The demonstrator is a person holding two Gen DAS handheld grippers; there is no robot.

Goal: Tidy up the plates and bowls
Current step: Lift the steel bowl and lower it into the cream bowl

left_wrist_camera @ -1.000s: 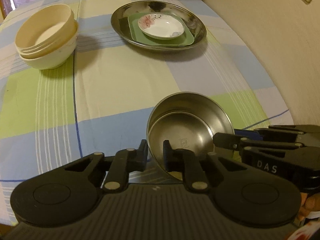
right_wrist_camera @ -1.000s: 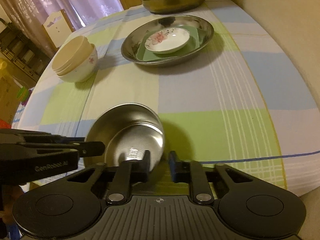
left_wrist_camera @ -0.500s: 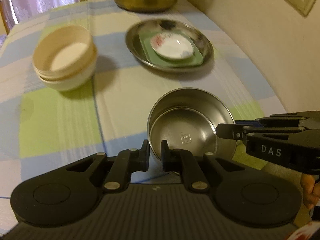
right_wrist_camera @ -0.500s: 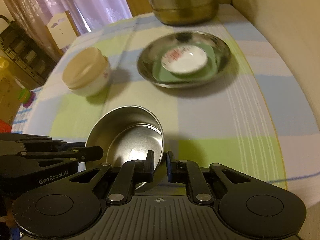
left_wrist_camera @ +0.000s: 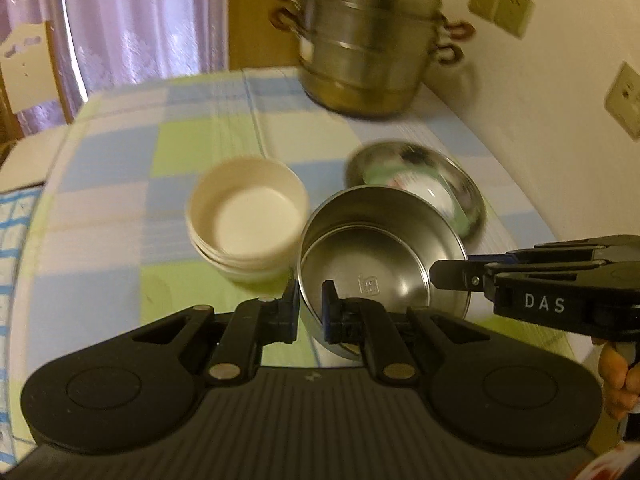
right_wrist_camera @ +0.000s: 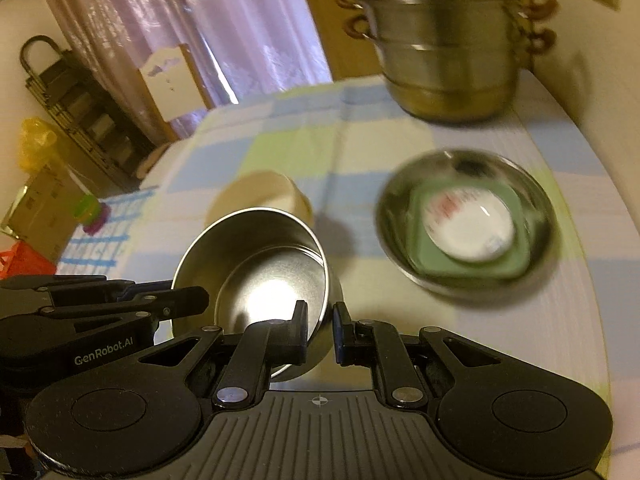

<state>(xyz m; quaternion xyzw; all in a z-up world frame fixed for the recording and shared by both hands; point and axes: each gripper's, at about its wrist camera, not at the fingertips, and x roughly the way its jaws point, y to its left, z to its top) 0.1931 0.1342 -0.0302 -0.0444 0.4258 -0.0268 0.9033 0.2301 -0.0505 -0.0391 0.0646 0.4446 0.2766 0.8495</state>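
Both grippers hold one steel bowl [left_wrist_camera: 380, 256] by its rim, lifted above the table. My left gripper [left_wrist_camera: 310, 306] is shut on the rim's left side. My right gripper [right_wrist_camera: 320, 330] is shut on the rim's right side; the steel bowl [right_wrist_camera: 256, 264] fills that view's lower left. A stack of cream bowls [left_wrist_camera: 246, 216] stands just beyond the steel bowl, also in the right wrist view [right_wrist_camera: 260, 196]. A steel plate [right_wrist_camera: 468, 220] holds a green square dish [right_wrist_camera: 504, 264] and a small white floral dish [right_wrist_camera: 468, 228]; it also shows in the left wrist view [left_wrist_camera: 420, 172].
A tall steel steamer pot [left_wrist_camera: 368, 44] stands at the table's far end by the wall, also in the right wrist view [right_wrist_camera: 448, 48]. The checked tablecloth [left_wrist_camera: 120, 184] covers the table. A dark rack [right_wrist_camera: 76, 108] and boxes sit on the floor to the left.
Both grippers have lifted the steel bowl off the table and carried it forward toward the cream bowls. The views now tilt upward, showing the steamer pot and curtains.
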